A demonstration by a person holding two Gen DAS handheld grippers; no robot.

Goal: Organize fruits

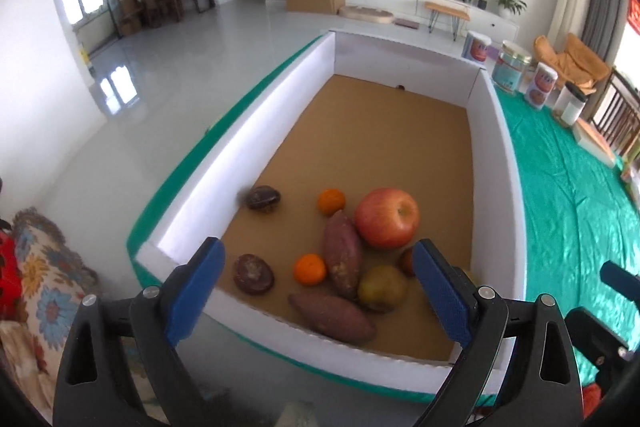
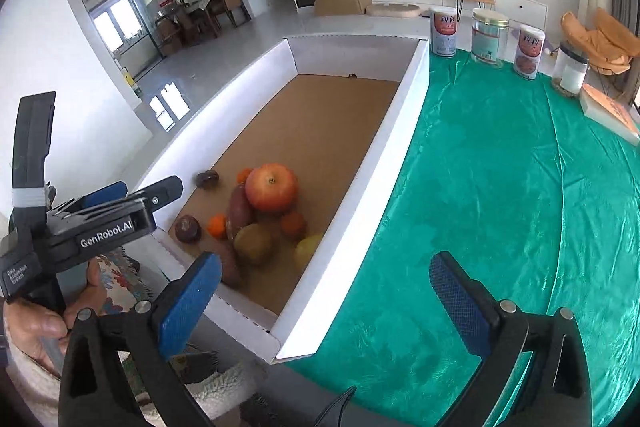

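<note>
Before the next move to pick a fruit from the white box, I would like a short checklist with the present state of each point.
1. Left gripper open and empty: ok.
2. Right gripper open and empty: ok.
3. Fruits inside the white box: ok, all lie near its close end.
4. Apple free to grasp: ok, it sits on top, uncovered.
5. Sweet potatoes free: not ok, they touch neighbouring fruits.
6. Place for sorted fruits: cannot tell; the green cloth is bare beside the box.
</note>
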